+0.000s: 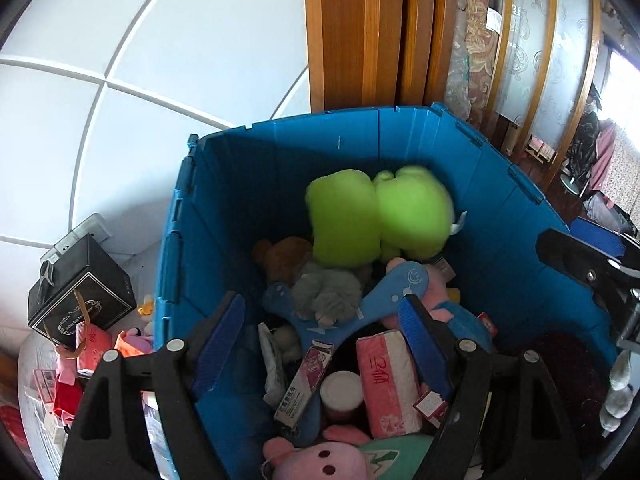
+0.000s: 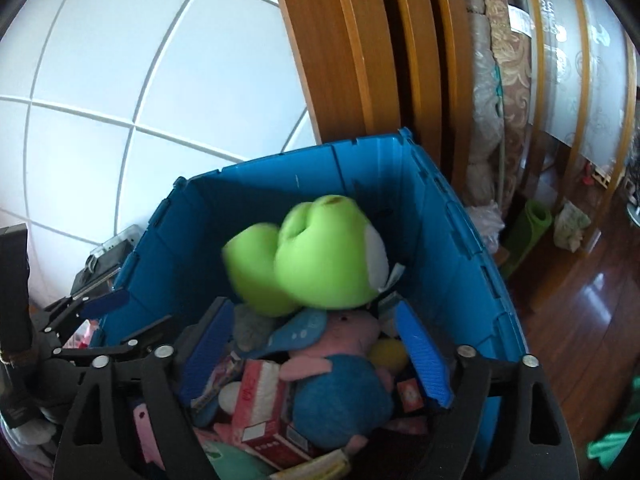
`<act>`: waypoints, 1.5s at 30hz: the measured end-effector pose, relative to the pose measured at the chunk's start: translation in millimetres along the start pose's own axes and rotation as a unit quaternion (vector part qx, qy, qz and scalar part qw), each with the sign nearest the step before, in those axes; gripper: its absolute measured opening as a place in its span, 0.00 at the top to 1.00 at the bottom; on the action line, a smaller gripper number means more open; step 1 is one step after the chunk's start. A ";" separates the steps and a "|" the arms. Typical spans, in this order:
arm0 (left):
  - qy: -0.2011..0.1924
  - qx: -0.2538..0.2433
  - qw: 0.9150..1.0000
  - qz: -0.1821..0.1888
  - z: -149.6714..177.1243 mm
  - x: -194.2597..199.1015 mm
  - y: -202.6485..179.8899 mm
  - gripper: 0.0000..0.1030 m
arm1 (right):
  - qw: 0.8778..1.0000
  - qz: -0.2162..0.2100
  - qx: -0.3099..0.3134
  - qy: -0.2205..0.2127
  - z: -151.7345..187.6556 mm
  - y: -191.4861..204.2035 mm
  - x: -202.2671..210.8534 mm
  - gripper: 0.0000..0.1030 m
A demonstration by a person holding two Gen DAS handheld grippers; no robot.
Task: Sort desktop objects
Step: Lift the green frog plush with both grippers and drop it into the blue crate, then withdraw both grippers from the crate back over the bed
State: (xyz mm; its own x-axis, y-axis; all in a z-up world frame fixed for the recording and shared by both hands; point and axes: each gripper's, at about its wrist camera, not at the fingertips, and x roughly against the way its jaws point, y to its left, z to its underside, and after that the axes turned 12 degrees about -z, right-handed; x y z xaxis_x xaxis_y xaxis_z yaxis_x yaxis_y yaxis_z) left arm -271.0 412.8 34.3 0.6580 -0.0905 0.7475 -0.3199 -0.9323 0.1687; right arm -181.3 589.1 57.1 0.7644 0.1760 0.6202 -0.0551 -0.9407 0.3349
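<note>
A blue plastic crate (image 1: 248, 184) (image 2: 448, 240) holds several toys and packs. A blurred lime-green plush (image 1: 376, 216) (image 2: 316, 268) is in the crate near its far wall, free of both grippers, above a grey plush (image 1: 328, 292), a blue smiley toy (image 1: 396, 284), a pink tissue pack (image 1: 386, 388) and a blue-and-pink plush (image 2: 340, 392). My left gripper (image 1: 324, 312) is open and empty over the crate. My right gripper (image 2: 310, 320) is open and empty over the crate; it also shows at the right edge of the left wrist view (image 1: 592, 268).
A black gift box (image 1: 80, 292) and small pink and red items (image 1: 92, 348) lie on the white surface left of the crate. A white tiled wall (image 1: 160, 60) and wooden door frame (image 1: 360, 32) stand behind. Wooden floor (image 2: 580, 320) lies to the right.
</note>
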 end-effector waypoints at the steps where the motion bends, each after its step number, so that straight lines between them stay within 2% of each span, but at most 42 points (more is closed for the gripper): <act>1: -0.002 0.002 1.000 0.001 0.9 0.6 3.0 0.23 | 1.000 0.002 0.002 -0.002 -2.9 -2.2 -0.4 0.03; 7: -0.018 0.012 1.000 -0.011 9.8 26.1 20.6 0.23 | 1.000 0.005 0.017 -0.017 -0.3 20.8 21.2 0.00; 12: -0.063 0.039 0.997 -0.031 30.6 64.7 54.4 0.23 | 0.999 -0.016 0.039 -0.032 5.7 50.6 42.3 0.00; 13: -0.076 0.045 0.995 -0.039 37.7 74.0 64.2 0.22 | 0.998 -0.023 0.044 -0.036 7.8 60.0 46.0 0.00; 16: -0.100 0.063 0.991 -0.057 59.6 93.0 94.5 0.12 | 0.996 -0.048 0.057 -0.049 12.9 90.3 54.5 0.00; 21: -0.115 0.101 0.984 -0.093 107.4 112.2 163.8 0.10 | 0.990 -0.090 0.087 -0.057 27.0 150.1 53.9 0.00; 28: -0.101 0.149 0.972 -0.152 175.1 118.9 273.6 0.10 | 0.979 -0.156 0.124 -0.031 59.7 253.7 25.7 0.00; 34: -0.060 0.189 0.964 -0.177 236.1 104.2 358.0 0.10 | 0.969 -0.205 0.135 0.008 94.6 339.0 -16.2 0.00; 37: -0.041 0.202 0.961 -0.182 265.3 90.3 382.6 0.10 | 0.966 -0.217 0.137 0.029 115.1 367.5 -40.2 0.00; 40: -0.021 0.215 0.959 -0.185 299.7 71.7 396.0 0.10 | 0.966 -0.211 0.137 0.053 143.9 385.0 -69.7 0.00; 45: 0.028 0.229 0.958 -0.170 348.4 22.7 391.6 0.10 | 0.970 -0.168 0.145 0.095 195.4 383.9 -128.2 0.00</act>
State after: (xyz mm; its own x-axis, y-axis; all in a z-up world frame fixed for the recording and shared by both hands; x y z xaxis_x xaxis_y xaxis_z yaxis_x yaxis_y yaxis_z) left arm -143.8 -76.3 -106.5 0.6290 0.2532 0.7350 0.2478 -0.9615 0.1192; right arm -174.9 148.7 -32.5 0.5744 0.5117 0.6389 0.3813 -0.8579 0.3443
